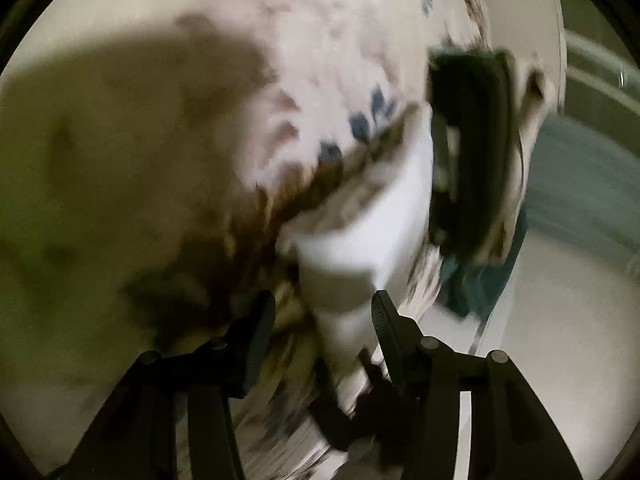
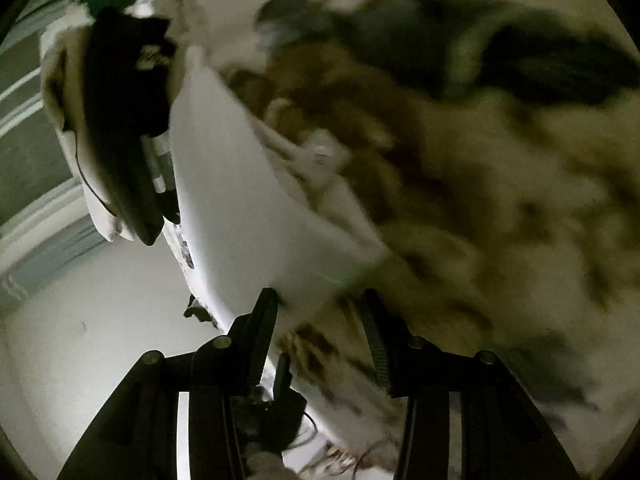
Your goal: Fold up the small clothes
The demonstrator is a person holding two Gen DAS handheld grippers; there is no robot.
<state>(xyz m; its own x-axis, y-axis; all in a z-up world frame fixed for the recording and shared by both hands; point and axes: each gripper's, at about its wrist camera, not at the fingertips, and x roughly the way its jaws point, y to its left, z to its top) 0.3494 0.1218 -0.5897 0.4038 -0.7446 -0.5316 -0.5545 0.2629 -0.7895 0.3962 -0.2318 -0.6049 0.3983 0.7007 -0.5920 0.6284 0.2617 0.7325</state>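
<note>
Both views are heavily smeared, so only coarse things can be read. The left tongs [image 1: 322,312] stand with their jaws parted, and a white fold of cloth [image 1: 360,248] lies in the gap between them; whether the pads press on it cannot be told. The right tongs [image 2: 320,312] are likewise parted, with white and brown-mottled fabric running between the jaws, and again a grip cannot be confirmed.

The task's thing appears to be a pale garment [image 1: 332,52] with dark blue and brown patches, spread across a light surface, probably a tabletop [image 1: 560,300] (its edge is too blurred to be sure). In the right view the same patterned cloth [image 2: 480,184] fills most of the frame, rumpled, with a small white tag or clip [image 2: 322,152] showing near its middle. Each camera also catches the other handheld device, black, held in a pale-covered hand: [image 1: 472,148] and [image 2: 124,128].

As a judgement, the folding is at an early or middle stage: the fabric looks bunched and uneven, with no neat folded stack visible, so squaring and laying flat seem to remain.

No basket, bin or box can be made out in either view, so nothing can be said of contents.
</note>
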